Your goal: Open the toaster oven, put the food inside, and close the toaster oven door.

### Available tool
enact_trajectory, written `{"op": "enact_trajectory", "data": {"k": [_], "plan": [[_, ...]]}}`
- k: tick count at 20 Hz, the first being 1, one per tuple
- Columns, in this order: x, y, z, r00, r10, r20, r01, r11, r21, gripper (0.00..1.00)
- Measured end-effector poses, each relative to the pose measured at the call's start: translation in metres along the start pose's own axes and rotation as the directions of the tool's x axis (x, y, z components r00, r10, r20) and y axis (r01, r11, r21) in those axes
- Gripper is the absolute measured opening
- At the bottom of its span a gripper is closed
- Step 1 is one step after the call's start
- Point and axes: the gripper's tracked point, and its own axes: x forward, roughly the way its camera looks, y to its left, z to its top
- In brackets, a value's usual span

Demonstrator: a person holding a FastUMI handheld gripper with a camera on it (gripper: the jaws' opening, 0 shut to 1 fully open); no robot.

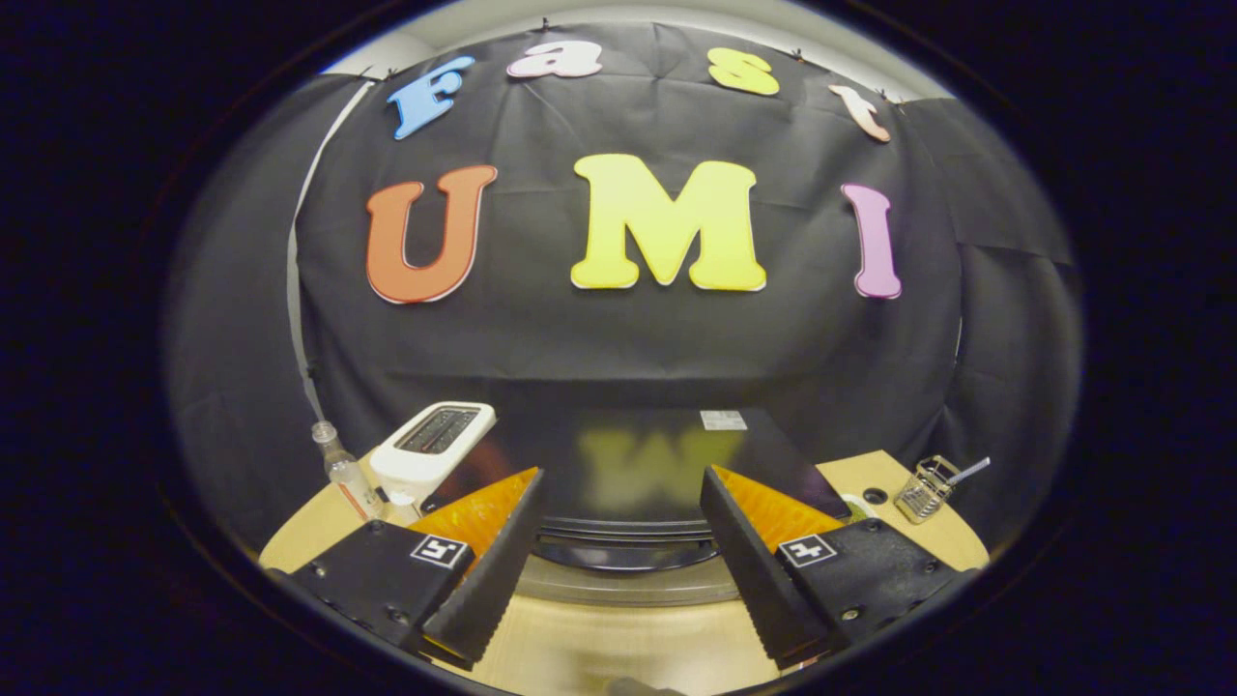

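Your gripper (618, 541) has its fingers (488, 580) spread wide apart, nothing between them, touching nothing. You're looking down over the top of the toaster oven (628, 454) from a raised angle.

The toaster oven sits on the table (599, 648) straight ahead, centred in the gap between the fingers. Its top is a dark, glossy flat panel that mirrors the wall behind it. A small pale sticker (723, 420) sits near the far right corner of that top. The front edge of the oven shows between the fingertips as a curved dark band with a silver strip (628, 585) under it; can't tell from here whether the door is open or closed. Bare light wood table lies between that edge and you.

Left of the oven, just beside it: a white pop-up toaster (430, 449), slots facing up. Further left, close to the toaster: a small clear bottle (340, 469) standing upright near the table edge.

Right of the oven, apart from it: a small wire basket (923, 488) with a thin stick-like thing poking out of it, leaning right. Between that and the oven there's a dark round hole (875, 495) in the table, and something pale and green just beyond the right finger, too hidden to identify.

Can't make out any food.
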Motion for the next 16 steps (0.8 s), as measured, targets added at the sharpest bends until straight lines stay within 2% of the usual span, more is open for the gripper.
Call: {"op": "enact_trajectory", "data": {"k": [4,7,16], "plan": [[0.010,-0.002,-0.035,0.997,-0.023,-0.076,0.022,1.000,-0.008,1.00],[0.007,-0.003,-0.034,0.998,-0.017,-0.053,0.018,1.000,0.012,1.00],[-0.045,0.000,-0.064,0.995,-0.035,-0.091,0.036,0.999,0.010,1.00]]}}
